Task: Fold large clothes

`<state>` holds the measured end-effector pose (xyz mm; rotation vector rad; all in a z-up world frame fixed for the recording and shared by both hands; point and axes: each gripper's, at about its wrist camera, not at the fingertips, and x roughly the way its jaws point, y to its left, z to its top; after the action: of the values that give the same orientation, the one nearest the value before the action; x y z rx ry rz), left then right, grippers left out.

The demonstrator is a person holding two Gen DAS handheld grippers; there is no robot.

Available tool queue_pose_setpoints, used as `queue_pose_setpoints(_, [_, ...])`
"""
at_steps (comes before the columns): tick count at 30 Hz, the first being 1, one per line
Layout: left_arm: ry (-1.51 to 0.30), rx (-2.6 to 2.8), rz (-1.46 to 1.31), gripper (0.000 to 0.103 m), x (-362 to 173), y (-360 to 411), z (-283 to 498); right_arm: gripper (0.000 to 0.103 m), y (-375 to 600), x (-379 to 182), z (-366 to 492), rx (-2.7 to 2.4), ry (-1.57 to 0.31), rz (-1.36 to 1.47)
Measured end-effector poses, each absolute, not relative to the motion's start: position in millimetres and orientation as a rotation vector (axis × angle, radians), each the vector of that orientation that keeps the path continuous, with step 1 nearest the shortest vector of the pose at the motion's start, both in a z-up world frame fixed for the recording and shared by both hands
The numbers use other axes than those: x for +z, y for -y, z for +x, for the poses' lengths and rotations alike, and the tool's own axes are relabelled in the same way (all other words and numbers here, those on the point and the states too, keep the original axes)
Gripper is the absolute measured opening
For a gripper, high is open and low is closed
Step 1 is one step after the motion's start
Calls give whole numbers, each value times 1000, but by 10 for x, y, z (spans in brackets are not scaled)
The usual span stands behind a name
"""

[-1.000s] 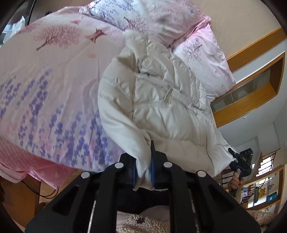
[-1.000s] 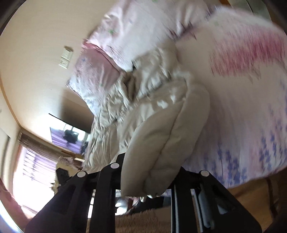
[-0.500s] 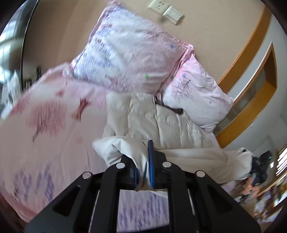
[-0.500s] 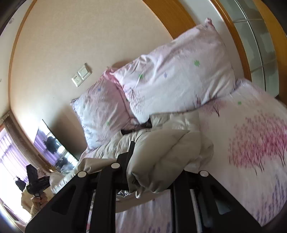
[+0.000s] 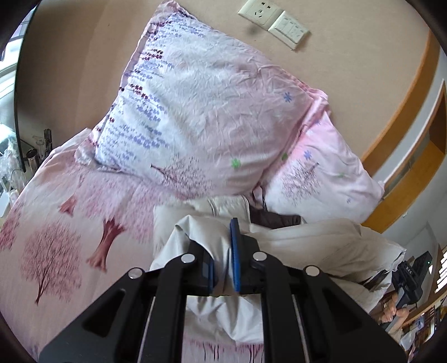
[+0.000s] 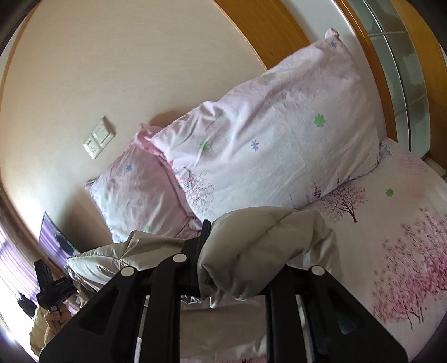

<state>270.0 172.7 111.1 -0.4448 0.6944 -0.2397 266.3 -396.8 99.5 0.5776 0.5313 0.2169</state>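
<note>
A cream puffer jacket (image 5: pixel 321 240) lies on the bed below the pillows, its lower part lifted over its upper part. My left gripper (image 5: pixel 222 259) is shut on a fold of the jacket's edge between its blue pads. My right gripper (image 6: pixel 240 265) is shut on a thick bunch of the jacket (image 6: pixel 251 251), which bulges over and hides the right finger. The jacket's dark lining (image 5: pixel 273 219) shows near the collar. The other hand-held gripper appears at the edge of each view (image 5: pixel 410 279) (image 6: pixel 53 287).
Two pink floral pillows (image 5: pixel 201 117) (image 5: pixel 321 178) lean against the beige wall at the head of the bed. The pink tree-print sheet (image 5: pixel 56 223) spreads to the left. Wall sockets (image 5: pixel 276 19) sit above. A wooden frame (image 6: pixel 371 55) runs at the right.
Both grippers have carried the jacket's lower edge up toward the pillows, folding it over the upper part. The views now point at the headboard wall instead of down the bed.
</note>
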Motion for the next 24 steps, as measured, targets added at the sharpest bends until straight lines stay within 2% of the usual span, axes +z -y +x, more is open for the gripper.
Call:
queue_pose_setpoints(7, [-738, -197, -428, 11, 967, -1583, 3300, 17, 4016, 774, 3273, 137, -616, 622])
queue_pose_setpoints(19, [-916, -96, -410, 11, 415, -1402, 4092, 18, 4007, 36, 4194, -72, -954, 714])
queue_pose_setpoints(21, [-951, -83, -424, 11, 344, -1394, 4196, 21, 4009, -44, 4278, -114, -997, 737])
queue_pose_setpoints(24, [-1004, -62, -442, 12, 233, -1377, 4326, 31, 4023, -149, 4388, -155, -1057, 786])
